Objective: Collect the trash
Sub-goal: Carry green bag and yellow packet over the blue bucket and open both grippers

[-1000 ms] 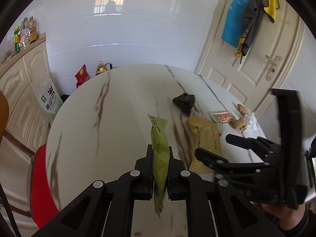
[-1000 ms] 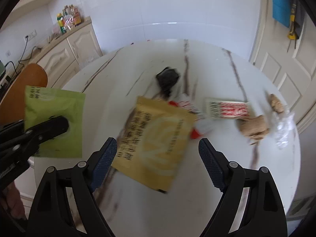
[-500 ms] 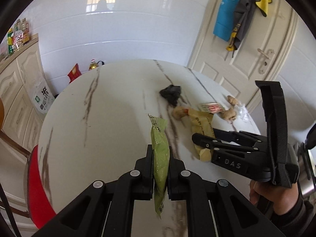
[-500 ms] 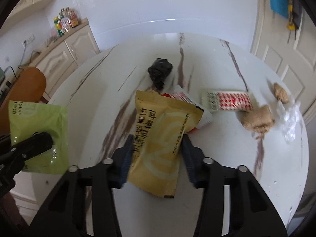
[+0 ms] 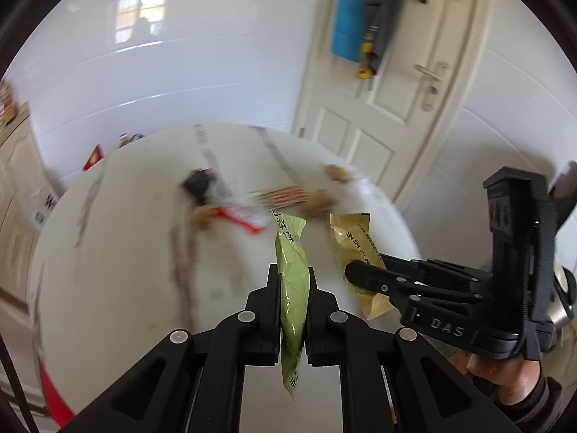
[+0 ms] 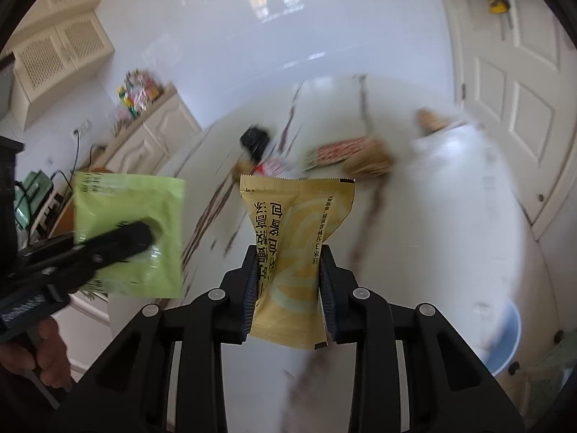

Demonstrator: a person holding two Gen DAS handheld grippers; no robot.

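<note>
My left gripper (image 5: 293,274) is shut on a green packet (image 5: 291,249), held edge-on and upright over the white marble table (image 5: 119,252). To its right, my right gripper (image 5: 357,272) has a yellow packet (image 5: 351,241) lifted off the table. In the right wrist view the jaws of the right gripper (image 6: 288,250) are closing, and the pads press the yellow packet (image 6: 295,209) from both sides. The green packet (image 6: 126,202) and left gripper (image 6: 144,234) show at the left. Both views are blurred by motion.
On the table lie a black crumpled wad (image 5: 198,182), a red-and-white wrapper (image 5: 285,195), another red-white packet (image 5: 238,214) and brown lumps (image 5: 317,204). A white door (image 5: 396,108) stands behind. A blue basin (image 6: 505,332) sits on the floor at right, cabinets (image 6: 155,133) at left.
My right gripper closed on the yellow packet and lifted it off the table. Both grippers rose and pulled back, and the table's trash now looks farther away.
</note>
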